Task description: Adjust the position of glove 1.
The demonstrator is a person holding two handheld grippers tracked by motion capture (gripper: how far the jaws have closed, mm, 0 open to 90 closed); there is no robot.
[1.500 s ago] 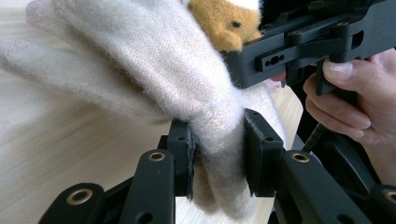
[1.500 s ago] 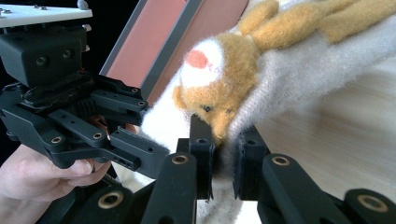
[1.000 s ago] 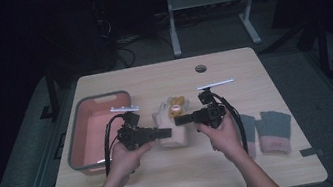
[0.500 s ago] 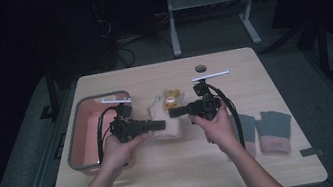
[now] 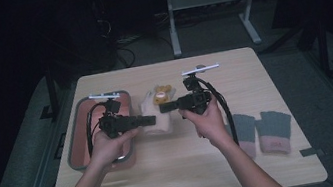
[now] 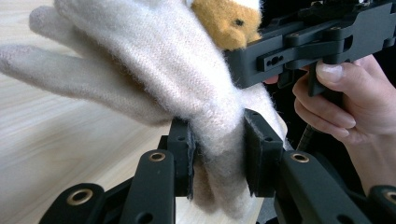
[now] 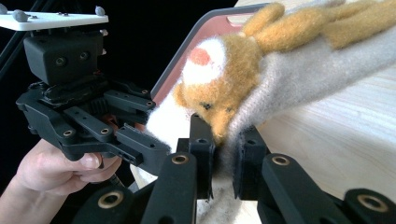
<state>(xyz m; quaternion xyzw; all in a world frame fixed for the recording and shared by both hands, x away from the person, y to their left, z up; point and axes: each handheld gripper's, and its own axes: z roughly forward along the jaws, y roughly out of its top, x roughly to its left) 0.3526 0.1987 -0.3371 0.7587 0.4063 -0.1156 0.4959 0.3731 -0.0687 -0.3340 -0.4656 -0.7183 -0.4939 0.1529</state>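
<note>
Left hand-held gripper [image 5: 151,120] points right, level, jaws clamped on cream glove [image 6: 187,93] at cuff end. Right hand-held gripper [image 5: 164,107] points left, jaws pinching same glove by its orange bear patch [image 7: 229,88]. Glove betw. both tips, just above desk [image 5: 192,170]; long axis runs away from the person, fingers at far end. Red tray [image 5: 78,138] under left hand [image 5: 107,148].
</note>
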